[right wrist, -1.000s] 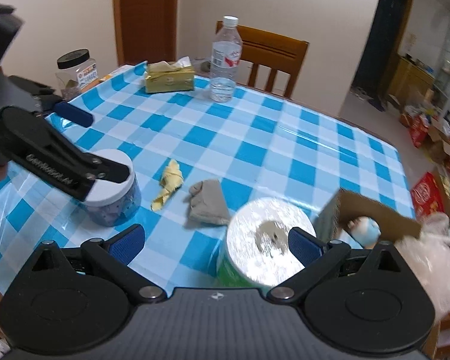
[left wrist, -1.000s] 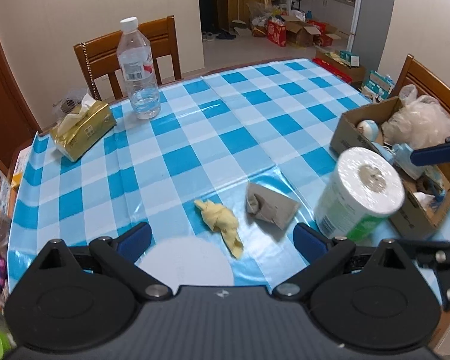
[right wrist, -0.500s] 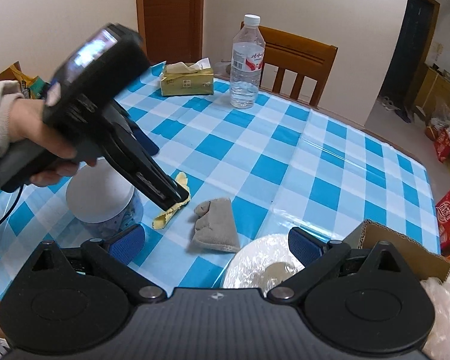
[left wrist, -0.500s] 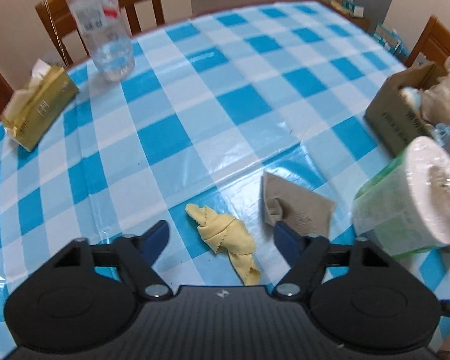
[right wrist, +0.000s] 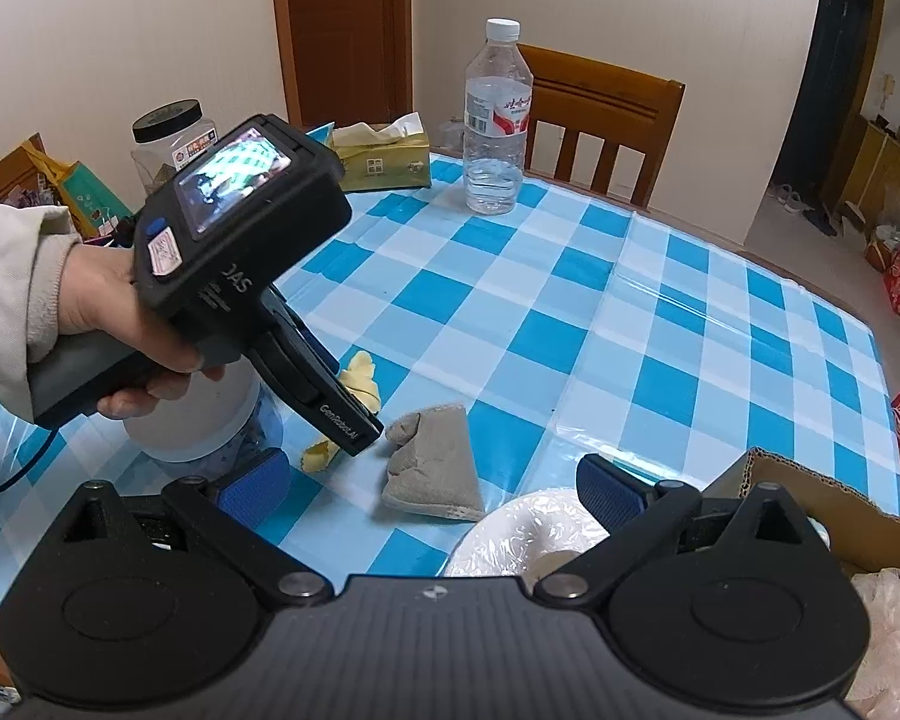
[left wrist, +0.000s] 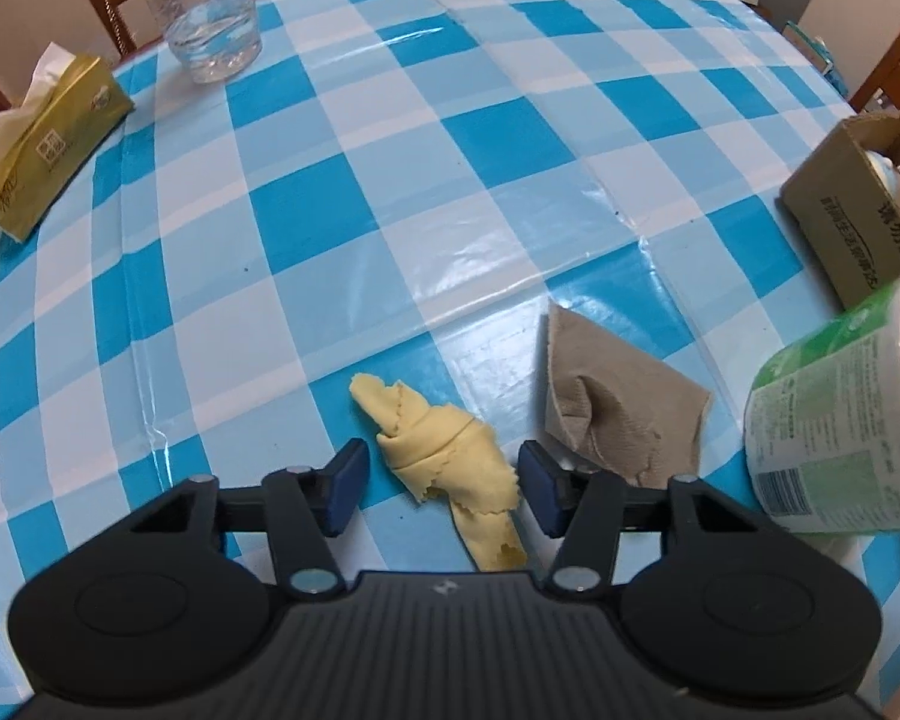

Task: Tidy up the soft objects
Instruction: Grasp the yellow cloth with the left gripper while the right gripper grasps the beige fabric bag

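A crumpled yellow cloth (left wrist: 450, 456) lies on the blue checked tablecloth (left wrist: 390, 180). My left gripper (left wrist: 443, 493) points steeply down over it. Its jaws are closing, the cloth is between them, and the pads stand just clear of it. A folded grey cloth (left wrist: 618, 414) lies right of the yellow one. In the right wrist view a hand holds the left gripper (right wrist: 354, 438), tip at the yellow cloth (right wrist: 363, 381), beside the grey cloth (right wrist: 435, 468). My right gripper (right wrist: 429, 486) hangs open above a wrapped paper roll (right wrist: 510, 540), gripping nothing.
A gold tissue box (left wrist: 42, 144) and a water bottle (left wrist: 210, 30) stand at the far side. A cardboard box (left wrist: 846, 222) with bagged items sits on the right. A white-lidded jar (right wrist: 210, 414) stands under the left hand. Wooden chairs (right wrist: 600, 114) ring the table.
My left gripper has dropped and tilted down onto the yellow cloth, and its jaws have narrowed around it. The right gripper has shifted only slightly over the paper roll.
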Demonstrator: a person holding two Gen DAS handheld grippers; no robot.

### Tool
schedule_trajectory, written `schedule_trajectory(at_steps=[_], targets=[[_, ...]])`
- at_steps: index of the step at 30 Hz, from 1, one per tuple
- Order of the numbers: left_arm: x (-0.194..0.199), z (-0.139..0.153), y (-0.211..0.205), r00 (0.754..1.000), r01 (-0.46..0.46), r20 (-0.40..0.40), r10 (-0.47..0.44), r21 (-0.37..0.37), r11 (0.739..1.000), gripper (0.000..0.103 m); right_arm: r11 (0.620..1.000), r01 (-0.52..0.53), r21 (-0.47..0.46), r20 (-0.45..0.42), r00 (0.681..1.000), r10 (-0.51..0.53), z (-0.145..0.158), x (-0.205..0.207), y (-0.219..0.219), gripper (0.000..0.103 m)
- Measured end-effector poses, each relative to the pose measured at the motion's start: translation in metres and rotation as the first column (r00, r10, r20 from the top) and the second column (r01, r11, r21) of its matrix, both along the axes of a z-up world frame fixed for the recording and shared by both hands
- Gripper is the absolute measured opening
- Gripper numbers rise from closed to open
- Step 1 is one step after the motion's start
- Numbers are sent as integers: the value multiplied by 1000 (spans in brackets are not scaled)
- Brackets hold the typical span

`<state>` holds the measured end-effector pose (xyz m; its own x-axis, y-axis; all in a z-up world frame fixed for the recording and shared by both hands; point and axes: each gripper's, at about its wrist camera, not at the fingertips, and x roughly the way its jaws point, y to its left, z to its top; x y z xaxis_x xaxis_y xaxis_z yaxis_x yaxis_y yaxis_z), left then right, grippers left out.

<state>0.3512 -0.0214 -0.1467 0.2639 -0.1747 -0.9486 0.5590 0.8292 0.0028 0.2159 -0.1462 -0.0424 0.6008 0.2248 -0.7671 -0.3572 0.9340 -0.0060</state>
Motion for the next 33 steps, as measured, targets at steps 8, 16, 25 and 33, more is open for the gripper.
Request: schedule_trajectory(at_steps=[8,16,25,33], targets=[[6,-7,1,1000,-21,-19,21,-4,1000,44,1000,-2,-1,-6,1000,2,-2,4,2,103],[7,-5,6,999,-39,-1,39,-27,999,36,1000,-12,-1,-28,1000,12,-6,14,4,103],[9,8,17,998,-46,51,48,-44,998,36,998,-57,-11,-154,987,55,-22,53,14,103],[11,13,32,995,-70,70,75,-63,996,36,986,-160,-44,-329,934,137,-54,103,28,96]])
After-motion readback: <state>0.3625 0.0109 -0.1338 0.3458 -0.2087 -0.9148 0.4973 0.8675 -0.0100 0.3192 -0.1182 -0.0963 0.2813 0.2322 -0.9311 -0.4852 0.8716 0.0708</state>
